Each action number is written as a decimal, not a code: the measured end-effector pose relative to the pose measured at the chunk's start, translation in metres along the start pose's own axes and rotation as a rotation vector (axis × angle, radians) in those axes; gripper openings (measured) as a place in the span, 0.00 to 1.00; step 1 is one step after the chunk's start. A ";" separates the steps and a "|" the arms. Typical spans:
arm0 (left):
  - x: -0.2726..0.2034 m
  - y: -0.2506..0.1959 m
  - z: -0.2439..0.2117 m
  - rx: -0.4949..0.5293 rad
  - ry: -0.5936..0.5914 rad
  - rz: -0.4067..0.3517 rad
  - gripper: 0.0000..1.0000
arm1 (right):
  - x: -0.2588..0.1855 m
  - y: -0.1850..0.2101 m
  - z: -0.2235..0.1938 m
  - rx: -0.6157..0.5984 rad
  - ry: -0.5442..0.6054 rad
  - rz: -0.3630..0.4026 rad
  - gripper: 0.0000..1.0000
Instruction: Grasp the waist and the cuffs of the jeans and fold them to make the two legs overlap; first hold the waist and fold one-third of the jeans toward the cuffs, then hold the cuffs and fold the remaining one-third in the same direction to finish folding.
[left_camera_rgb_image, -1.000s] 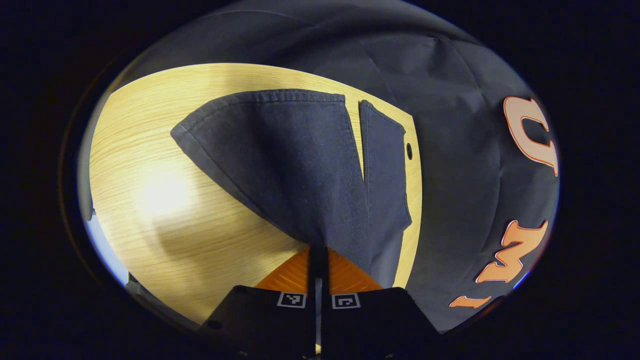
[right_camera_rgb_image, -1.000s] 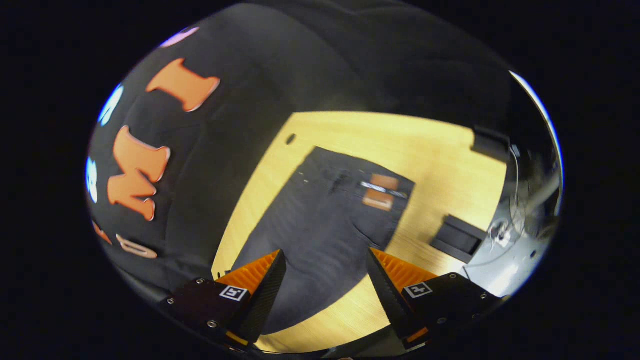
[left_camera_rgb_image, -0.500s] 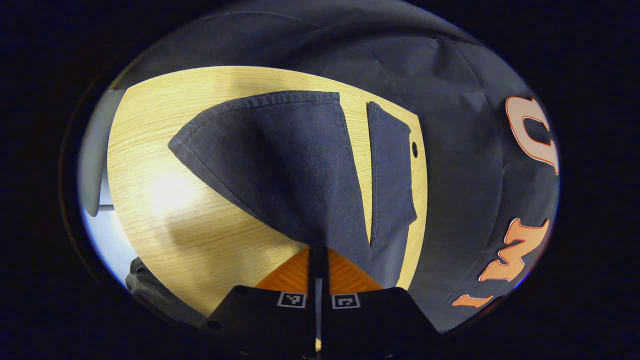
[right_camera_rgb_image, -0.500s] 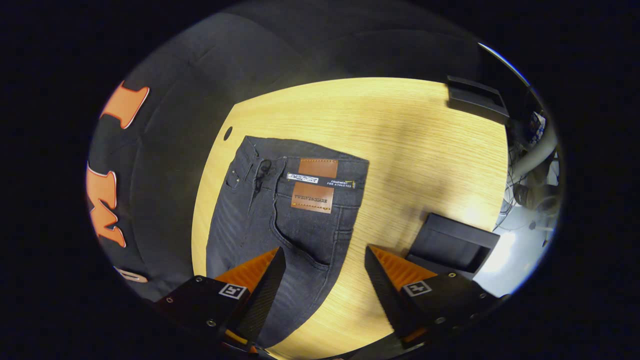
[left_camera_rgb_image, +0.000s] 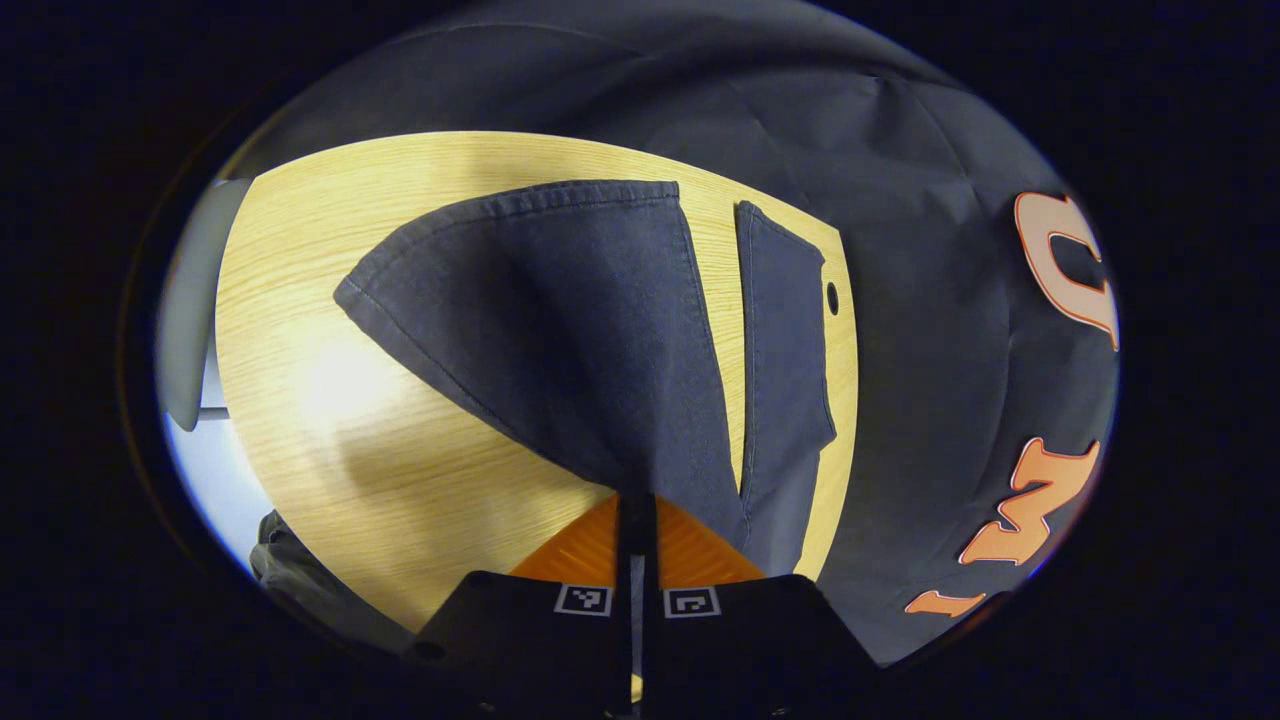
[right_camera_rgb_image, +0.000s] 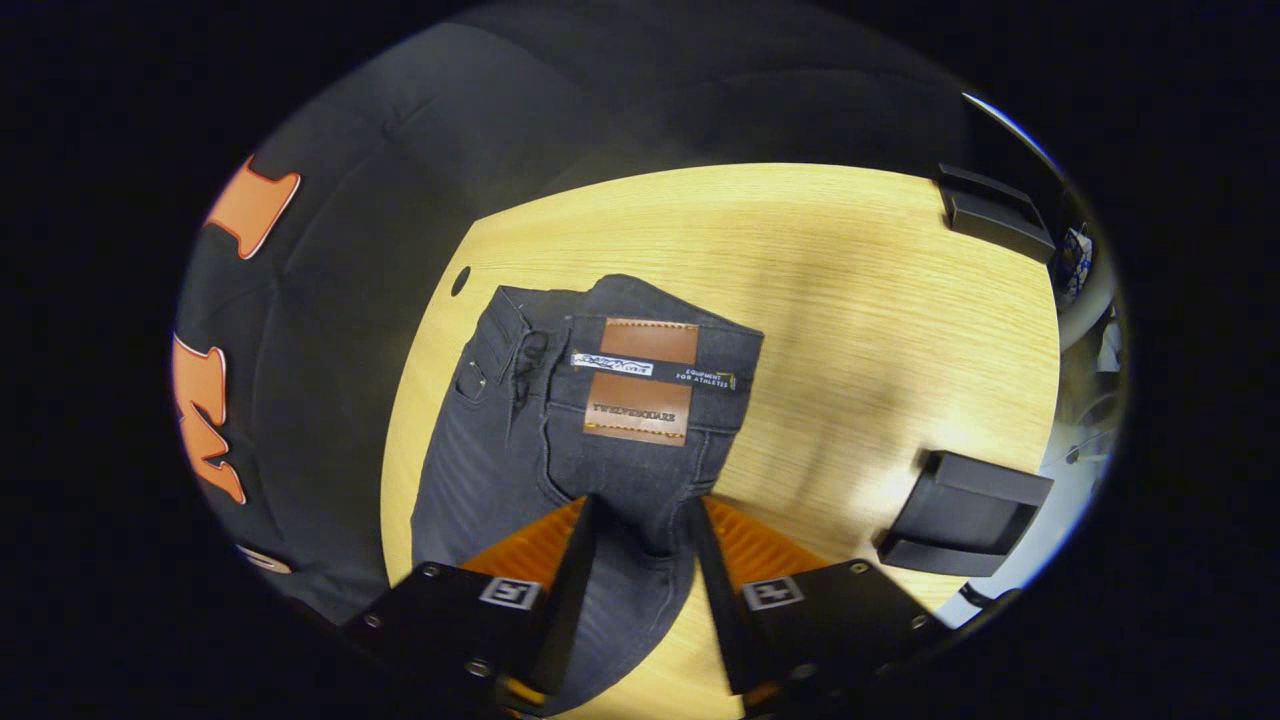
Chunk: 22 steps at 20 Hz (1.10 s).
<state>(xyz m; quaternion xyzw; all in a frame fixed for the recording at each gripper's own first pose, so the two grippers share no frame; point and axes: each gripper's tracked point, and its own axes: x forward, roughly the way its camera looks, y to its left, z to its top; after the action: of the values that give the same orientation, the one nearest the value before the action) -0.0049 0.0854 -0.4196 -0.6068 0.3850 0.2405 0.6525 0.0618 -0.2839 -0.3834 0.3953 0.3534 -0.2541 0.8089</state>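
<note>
jeans (right_camera_rgb_image: 560, 440) | dark denim, waist patch up | between right fingers (right_camera_rgb_image: 570, 590) | leg (left_camera_rgb_image: 580, 330) pinched in left fingers (left_camera_rgb_image: 585, 545)

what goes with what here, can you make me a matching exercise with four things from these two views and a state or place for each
Things:
1. left gripper
2. right gripper
3. leather patch
4. black tray

States:
a. half closed around the denim below the waist
b. on the bare table, beside the jeans
c. sewn at the waistband
d. shut on a raised trouser leg

Pairs: 1-d, 2-a, 3-c, 4-b
</note>
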 end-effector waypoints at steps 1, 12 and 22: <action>-0.001 0.000 0.000 -0.001 -0.001 0.001 0.04 | 0.001 0.001 0.002 0.002 -0.002 0.004 0.35; -0.035 -0.017 -0.002 0.101 0.006 0.030 0.05 | -0.042 0.022 0.010 -0.002 0.014 0.080 0.00; -0.057 -0.118 0.029 0.207 0.057 0.002 0.02 | -0.076 0.148 0.044 -0.069 -0.051 0.231 0.00</action>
<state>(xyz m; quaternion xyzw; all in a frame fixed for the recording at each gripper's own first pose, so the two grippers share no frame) 0.0596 0.1054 -0.3034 -0.5424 0.4269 0.1824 0.7002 0.1330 -0.2275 -0.2376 0.3990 0.2932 -0.1569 0.8546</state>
